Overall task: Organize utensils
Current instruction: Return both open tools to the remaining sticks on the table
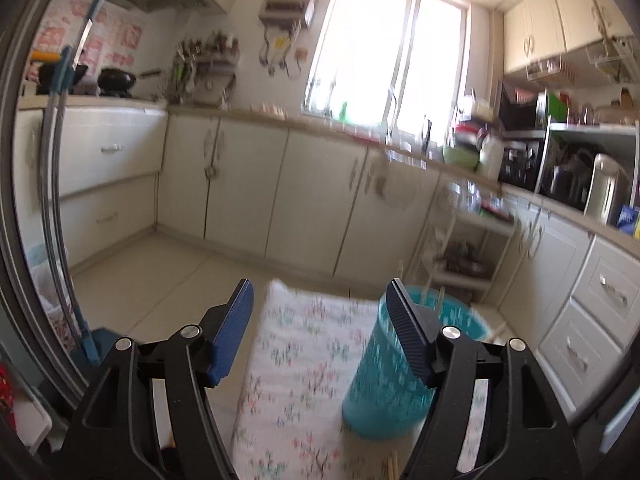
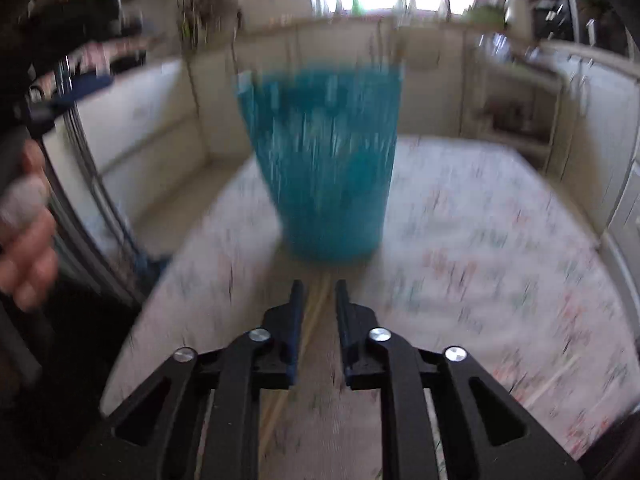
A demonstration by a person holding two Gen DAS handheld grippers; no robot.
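Note:
A teal slotted utensil holder [image 2: 324, 168] stands upright on the floral tablecloth [image 2: 480, 240]; it also shows in the left wrist view [image 1: 384, 376], with wooden chopsticks [image 1: 434, 296] standing in it. My left gripper [image 1: 320, 300] is open and empty, raised above the table, its right finger in front of the holder. My right gripper [image 2: 320, 286] is low over the table just in front of the holder, jaws nearly closed around a pair of wooden chopsticks [image 2: 310, 320] lying on the cloth. The view is blurred, so I cannot tell whether the pads touch them.
Another chopstick [image 2: 548, 376] lies on the cloth at the right. Chopstick tips [image 1: 392, 468] show at the bottom of the left wrist view. Kitchen cabinets [image 1: 240, 184] and a white trolley [image 1: 468, 248] stand behind the table. A hand [image 2: 24, 236] is at the left.

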